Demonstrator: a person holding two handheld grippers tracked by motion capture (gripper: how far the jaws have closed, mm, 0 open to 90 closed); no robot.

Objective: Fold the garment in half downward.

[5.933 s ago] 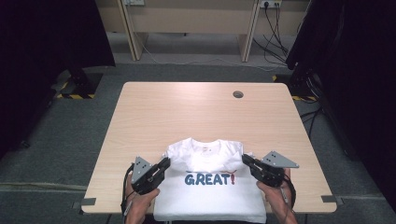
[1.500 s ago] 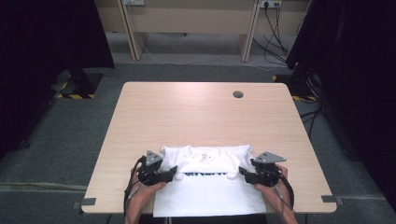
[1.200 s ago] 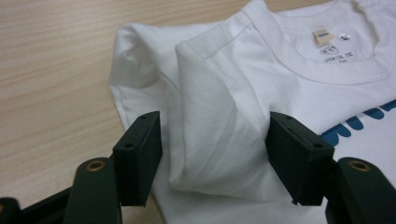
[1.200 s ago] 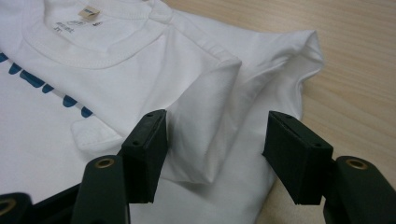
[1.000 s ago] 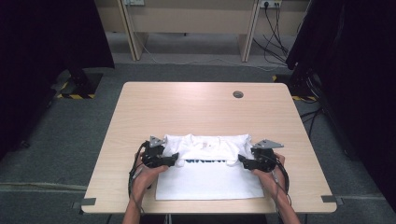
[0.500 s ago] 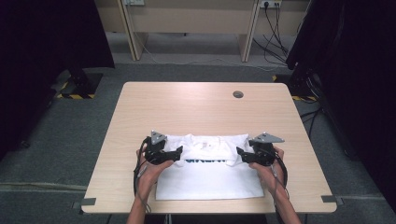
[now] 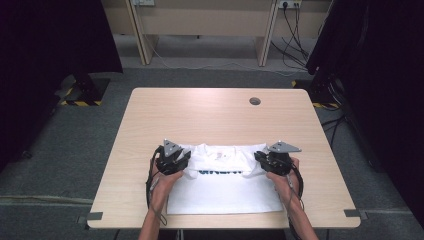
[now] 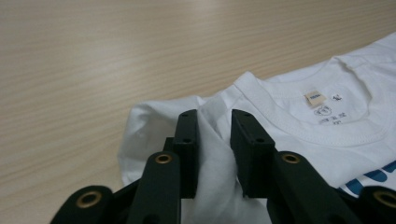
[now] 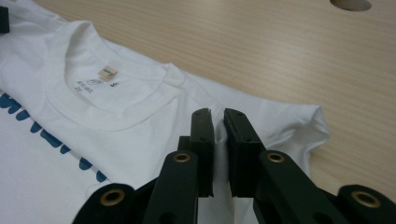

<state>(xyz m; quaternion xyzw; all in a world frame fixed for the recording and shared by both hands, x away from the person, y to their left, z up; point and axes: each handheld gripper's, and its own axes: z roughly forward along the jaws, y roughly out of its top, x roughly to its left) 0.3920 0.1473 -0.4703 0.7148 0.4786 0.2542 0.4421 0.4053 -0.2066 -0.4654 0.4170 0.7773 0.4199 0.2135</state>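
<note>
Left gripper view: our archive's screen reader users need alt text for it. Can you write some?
Two black jaws of the left gripper pinch a raised fold of a white T-shirt near its shoulder, on a light wooden table. To the right lie the shirt's ribbed collar, a small neck label and the edge of blue lettering.

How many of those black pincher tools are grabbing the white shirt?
2. The left gripper pinches the white T-shirt at its left shoulder; the right gripper pinches its right shoulder, both on the table.
</note>
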